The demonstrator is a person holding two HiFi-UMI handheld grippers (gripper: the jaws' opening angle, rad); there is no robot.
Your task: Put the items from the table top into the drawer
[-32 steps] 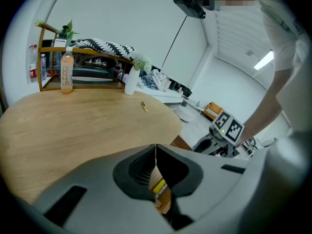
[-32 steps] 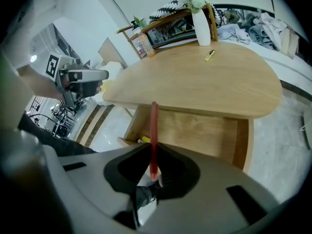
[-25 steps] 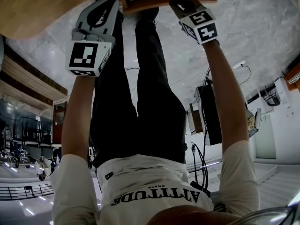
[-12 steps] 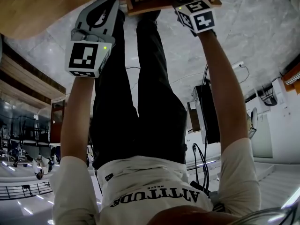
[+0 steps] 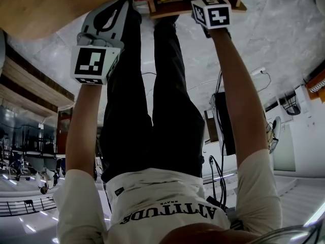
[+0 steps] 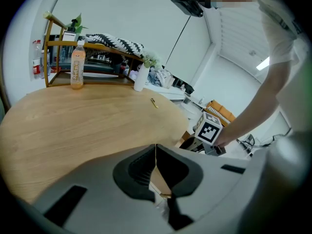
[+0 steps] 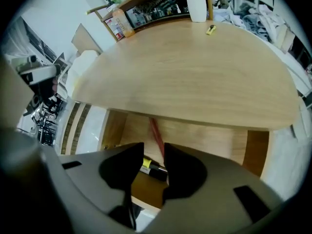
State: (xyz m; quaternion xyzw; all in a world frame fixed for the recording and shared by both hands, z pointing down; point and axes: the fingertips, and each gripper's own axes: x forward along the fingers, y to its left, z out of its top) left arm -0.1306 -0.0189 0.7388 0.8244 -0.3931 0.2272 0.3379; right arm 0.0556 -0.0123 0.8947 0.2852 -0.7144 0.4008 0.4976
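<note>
The wooden drawer [image 7: 253, 150] stands pulled out under the round table top [image 7: 195, 77]. In it lie a red pen [image 7: 155, 130] and a yellow-and-black marker [image 7: 150, 166]. My right gripper [image 7: 154, 152] points down into the drawer [image 5: 167, 6], its jaws a little apart, with the pen just beyond them and nothing pressed between the pads. My left gripper [image 6: 156, 150] hovers at the table's near edge [image 6: 73, 145], shut and empty. A small yellow item [image 6: 154, 103] lies on the table top [image 6: 97, 121], also seen as the yellow item [image 7: 210, 29] far off.
At the table's back stand an orange drink bottle [image 6: 77, 67], a white vase [image 6: 140, 78] and a wooden shelf [image 6: 87, 45] with clutter. The person's legs [image 5: 152, 111] stand right in front of the drawer, on a marble floor [image 5: 284, 39].
The right gripper has moved further over the drawer and sunk into it. The red pen seen beside it earlier no longer shows in the head view. The left gripper has drifted slightly.
</note>
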